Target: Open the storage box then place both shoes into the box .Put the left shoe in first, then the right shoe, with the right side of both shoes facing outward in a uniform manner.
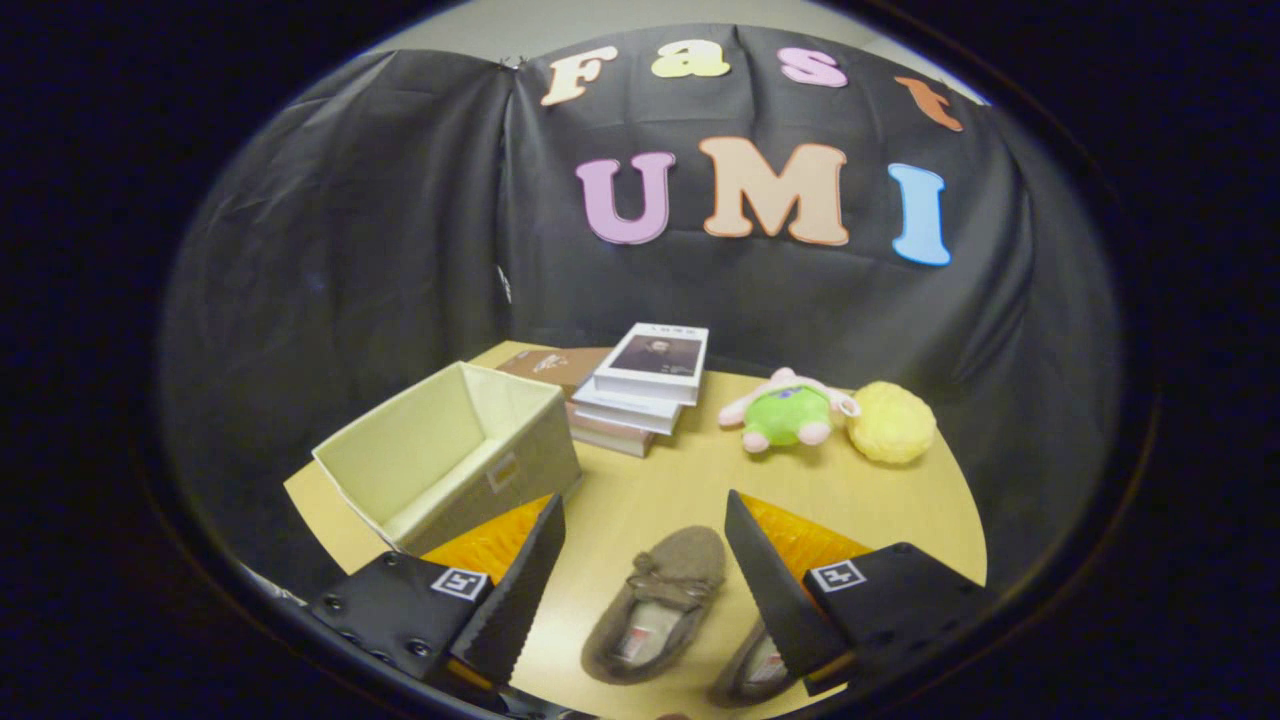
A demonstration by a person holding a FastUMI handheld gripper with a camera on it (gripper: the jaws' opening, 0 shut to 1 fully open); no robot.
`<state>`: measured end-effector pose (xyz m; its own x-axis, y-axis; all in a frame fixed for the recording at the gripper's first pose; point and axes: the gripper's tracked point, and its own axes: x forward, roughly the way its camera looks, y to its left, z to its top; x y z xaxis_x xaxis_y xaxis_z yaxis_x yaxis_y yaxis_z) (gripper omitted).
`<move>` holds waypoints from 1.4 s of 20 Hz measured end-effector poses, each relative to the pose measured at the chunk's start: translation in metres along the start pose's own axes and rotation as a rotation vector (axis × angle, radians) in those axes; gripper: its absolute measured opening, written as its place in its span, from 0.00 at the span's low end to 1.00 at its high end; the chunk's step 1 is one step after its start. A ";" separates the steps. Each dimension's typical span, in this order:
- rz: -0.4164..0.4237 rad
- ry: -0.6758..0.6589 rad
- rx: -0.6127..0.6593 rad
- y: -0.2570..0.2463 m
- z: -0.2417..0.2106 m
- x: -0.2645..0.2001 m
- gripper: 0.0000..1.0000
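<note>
Two shoes: a pair of brown fuzzy slipper-style moccasins with a small bow on the front, lying on the pale wooden round table (pixel 900 500).
Nearer shoe: the brown moccasin between the fingers (pixel 660 610) sits in the gap, toe pointing away toward the books, heel toward the camera.
Second shoe: the other brown moccasin (pixel 752 668) lies just beside the first, mostly hidden behind the right finger — which one is the left shoe I cannot tell from here.
Long axis: both shoes run roughly along the line of the fingers, tilted a little toward the right at the toe.
Tongs: the gripper (pixel 645 515) is spread wide and holds nothing; its fingers hang above the shoe between them, touching neither shoe.
Box: the beige fabric storage box with a small label holder on its front (pixel 455 455) stands ahead and to the left of the left finger, top open, its inside bare.
Key relation: the shoe is directly under the gap, so the coming move looks like a straight descent rather than a sideways reach; the box then lies a short swing to the left.
Grip judgement: closing across the shoe's width, at the opening near the bow, seems the natural hold — the soft upper will likely give.
Clutter: a stack of books (pixel 640 390), a green and pink plush toy (pixel 790 412) and a yellow fluffy ball (pixel 892 422) sit beyond the fingers, well apart from the shoes.
</note>
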<state>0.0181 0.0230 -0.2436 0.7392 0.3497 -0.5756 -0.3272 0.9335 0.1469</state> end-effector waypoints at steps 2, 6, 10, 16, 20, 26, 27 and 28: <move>-0.004 0.045 0.011 -0.012 -0.025 0.002 1.00; 0.000 0.157 0.029 -0.029 -0.080 0.017 1.00; 0.016 0.259 0.059 -0.034 -0.125 0.034 1.00; 0.035 0.385 0.080 -0.032 -0.166 0.054 0.76; 0.031 0.460 0.163 -0.028 -0.177 0.062 0.57; -0.031 0.522 0.299 -0.032 -0.178 0.065 0.07; -0.034 0.540 0.314 -0.030 -0.180 0.065 0.05; -0.044 0.536 0.334 -0.030 -0.176 0.062 0.03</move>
<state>-0.0297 0.0025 -0.4259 0.3219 0.3028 -0.8971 -0.0383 0.9509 0.3072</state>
